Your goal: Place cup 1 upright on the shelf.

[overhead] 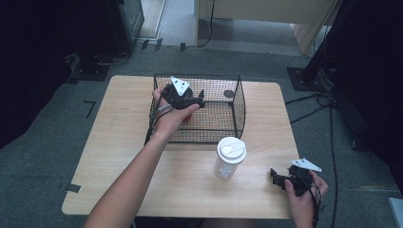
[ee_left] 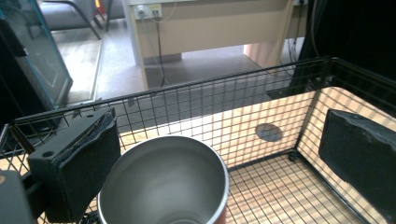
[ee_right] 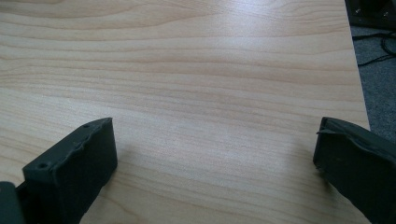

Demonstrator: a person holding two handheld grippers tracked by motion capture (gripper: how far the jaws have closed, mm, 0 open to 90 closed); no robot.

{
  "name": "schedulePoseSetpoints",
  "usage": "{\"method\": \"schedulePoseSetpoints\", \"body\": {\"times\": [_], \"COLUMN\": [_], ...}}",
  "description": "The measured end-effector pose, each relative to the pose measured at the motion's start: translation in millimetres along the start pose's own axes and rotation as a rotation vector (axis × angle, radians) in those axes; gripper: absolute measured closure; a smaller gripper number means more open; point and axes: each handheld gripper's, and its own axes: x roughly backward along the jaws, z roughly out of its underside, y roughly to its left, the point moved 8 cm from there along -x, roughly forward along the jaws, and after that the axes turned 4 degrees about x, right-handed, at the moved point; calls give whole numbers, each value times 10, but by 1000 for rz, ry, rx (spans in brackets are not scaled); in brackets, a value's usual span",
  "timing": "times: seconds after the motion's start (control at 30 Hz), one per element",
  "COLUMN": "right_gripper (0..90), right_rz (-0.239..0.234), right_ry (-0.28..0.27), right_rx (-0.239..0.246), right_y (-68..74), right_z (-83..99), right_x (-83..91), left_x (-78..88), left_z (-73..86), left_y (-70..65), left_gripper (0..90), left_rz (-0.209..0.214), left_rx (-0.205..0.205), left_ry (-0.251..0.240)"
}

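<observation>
A metal cup (ee_left: 163, 182) with a steel inside and a red outside (overhead: 188, 117) stands upright inside a black wire basket (overhead: 237, 102) at the back middle of the wooden table (overhead: 123, 142). My left gripper (overhead: 197, 100) reaches into the basket over its left side. Its jaws are open around the cup. In the left gripper view the cup sits close to the left jaw and far from the right one, with the gripper (ee_left: 218, 140) wide open. My right gripper (overhead: 277, 178) rests low near the table's front right, open over bare wood (ee_right: 215, 135).
A clear container with a white lid (overhead: 230, 156) stands in front of the basket, left of my right gripper. A dark round disc (ee_left: 269, 132) shows at the basket's far right floor. The basket's wire walls (ee_left: 210, 84) rise around the cup. Cables lie on the floor at the right.
</observation>
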Motion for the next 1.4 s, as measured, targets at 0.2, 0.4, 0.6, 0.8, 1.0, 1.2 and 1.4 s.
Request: {"method": "schedulePoseSetpoints", "body": {"times": [0.2,0.4,0.6,0.8,1.0,1.2,1.4], "right_gripper": [0,0,0,0,0,0,0], "right_rz": [1,1,1,3,3,-1,-2], "right_ry": [1,1,0,-1,-1,1,0], "right_rx": [0,0,2,0,1,-1,1], "right_y": [0,0,-3,-4,-4,0,1], "right_z": [0,1,-6,-8,-8,-14,-17], "right_x": [0,0,-6,-9,-9,-13,-17], "left_x": [211,408,633,862,1074,1223,1355], "left_z": [72,159,304,445,545,681,883], "left_y": [19,140,266,365,532,668,811], "left_gripper": [0,0,9,11,11,11,11], "left_rz": [14,12,3,-4,-26,-39,-44], "left_rx": [-20,-18,11,11,11,20,32], "left_ry": [26,28,25,11,10,21,47]}}
